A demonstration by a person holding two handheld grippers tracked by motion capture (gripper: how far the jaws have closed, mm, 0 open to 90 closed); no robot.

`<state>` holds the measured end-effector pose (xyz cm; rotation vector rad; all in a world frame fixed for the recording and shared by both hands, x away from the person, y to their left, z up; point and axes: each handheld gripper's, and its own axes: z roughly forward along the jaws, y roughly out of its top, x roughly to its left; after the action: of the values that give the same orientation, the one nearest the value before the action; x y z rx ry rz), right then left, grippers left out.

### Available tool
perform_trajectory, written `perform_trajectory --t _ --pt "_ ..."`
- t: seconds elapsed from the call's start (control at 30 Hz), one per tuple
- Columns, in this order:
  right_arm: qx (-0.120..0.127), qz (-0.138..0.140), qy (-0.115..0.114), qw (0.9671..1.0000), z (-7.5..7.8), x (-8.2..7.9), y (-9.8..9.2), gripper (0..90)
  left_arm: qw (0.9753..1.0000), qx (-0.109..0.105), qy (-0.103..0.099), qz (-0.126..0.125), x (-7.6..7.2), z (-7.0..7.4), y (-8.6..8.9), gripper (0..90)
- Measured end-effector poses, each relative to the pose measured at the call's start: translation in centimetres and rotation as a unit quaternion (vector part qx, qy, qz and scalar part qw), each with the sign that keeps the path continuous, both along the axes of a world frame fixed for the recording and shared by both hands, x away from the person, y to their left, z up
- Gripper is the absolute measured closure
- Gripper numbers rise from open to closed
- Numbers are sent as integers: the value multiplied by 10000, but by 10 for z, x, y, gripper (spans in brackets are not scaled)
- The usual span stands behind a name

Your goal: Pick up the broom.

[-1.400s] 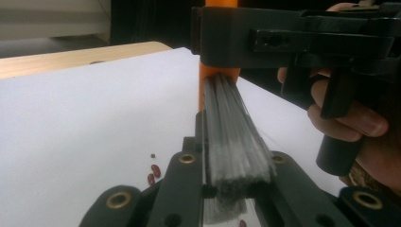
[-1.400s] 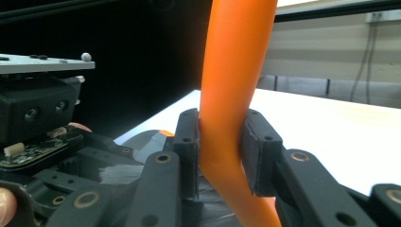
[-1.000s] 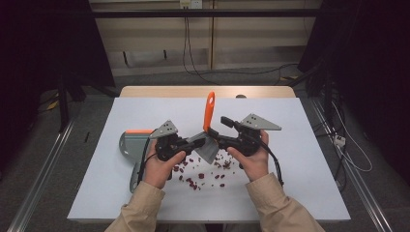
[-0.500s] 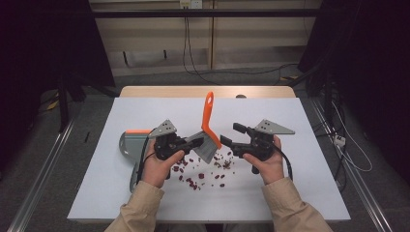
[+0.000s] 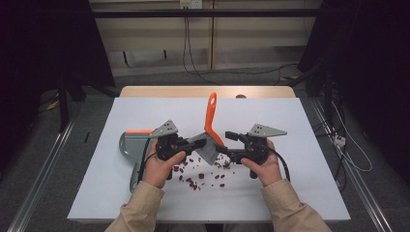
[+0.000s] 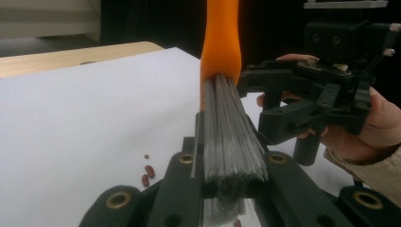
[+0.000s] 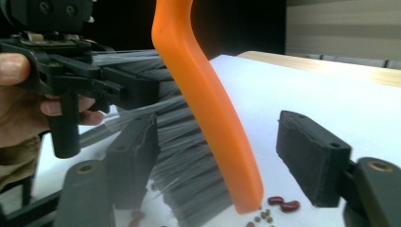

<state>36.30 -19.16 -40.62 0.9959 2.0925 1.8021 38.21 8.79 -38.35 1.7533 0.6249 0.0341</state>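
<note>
A hand brush with an orange handle (image 5: 210, 113) and grey bristles (image 5: 207, 150) stands tilted over the white table (image 5: 290, 121). My left gripper (image 5: 197, 141) is shut on the bristles (image 6: 231, 142), and the handle (image 6: 220, 42) rises just past its jaws. My right gripper (image 5: 226, 143) is open. Its jaws stand on either side of the brush (image 7: 208, 118), wide apart, the left one against the bristles. Red beans (image 5: 198, 176) lie scattered on the table under the brush.
A grey dustpan with an orange grip (image 5: 131, 142) lies at the left, behind my left hand. A few beans and small seeds (image 7: 279, 205) sit close to the brush's tip. The table's wooden far edge (image 5: 203, 91) is beyond.
My right gripper has drawn back a little to the right from the brush. The left gripper has kept its hold on the bristles, and the brush has barely moved.
</note>
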Motion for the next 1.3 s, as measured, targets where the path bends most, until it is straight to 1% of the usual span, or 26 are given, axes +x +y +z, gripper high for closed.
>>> perform_trajectory --t 0.07,0.13,0.2,0.3,0.4,0.43,0.47,0.5,0.53,0.67,0.73,0.8,0.9,0.97,1.03,1.2,1.3 --pt "65 101 13 9999 0 2 -1 351 10000 1 4 -40 0 1 -1 838" --pt "136 160 32 9998 0 3 -2 358 10000 -25 -2 -95 -1 1 -1 838" --pt "171 280 72 9994 -1 5 -3 367 9999 -53 6 -164 0 1 -2 838" --pt "79 441 117 9989 -2 8 -2 371 9996 -151 44 -235 -1 1 -4 838" --pt "-3 573 134 9983 -3 8 1 376 9993 -103 -22 -346 -1 2 -6 838" --pt "-19 617 163 9980 -3 8 3 376 9993 -138 -6 -357 -2 2 -7 838" --pt "-66 614 125 9980 -3 8 3 377 9992 -145 -6 -379 -2 2 -7 838" --pt "-46 648 119 9978 -3 8 4 379 9991 -133 -24 -405 -2 3 -8 837" --pt "-22 694 151 9975 -3 8 5 380 9991 -113 -43 -402 -3 3 -8 838" --pt "-111 746 165 9970 -3 8 6 400 9991 -103 -47 -408 -3 2 -9 838" --pt "-146 795 206 9965 -2 8 5 424 9991 -91 -89 -409 -3 2 -9 838" --pt "-176 821 251 9962 -2 7 4 451 9990 0 -164 -413 -2 2 -9 838" --pt "-345 917 294 9948 -2 5 5 501 9991 37 -202 -362 -2 1 -8 839" --pt "-413 1002 327 9936 -2 4 5 545 9992 -9 -201 -337 -1 2 -6 839" --pt "-300 1039 376 9934 -1 4 3 583 9992 -24 -214 -343 -1 2 -5 839" --pt "-177 1051 436 9933 3 2 -2 660 9991 -51 -243 -347 -1 2 -5 835" --pt "-192 1043 464 9933 4 2 -4 693 9992 -38 -230 -332 0 1 -5 821"
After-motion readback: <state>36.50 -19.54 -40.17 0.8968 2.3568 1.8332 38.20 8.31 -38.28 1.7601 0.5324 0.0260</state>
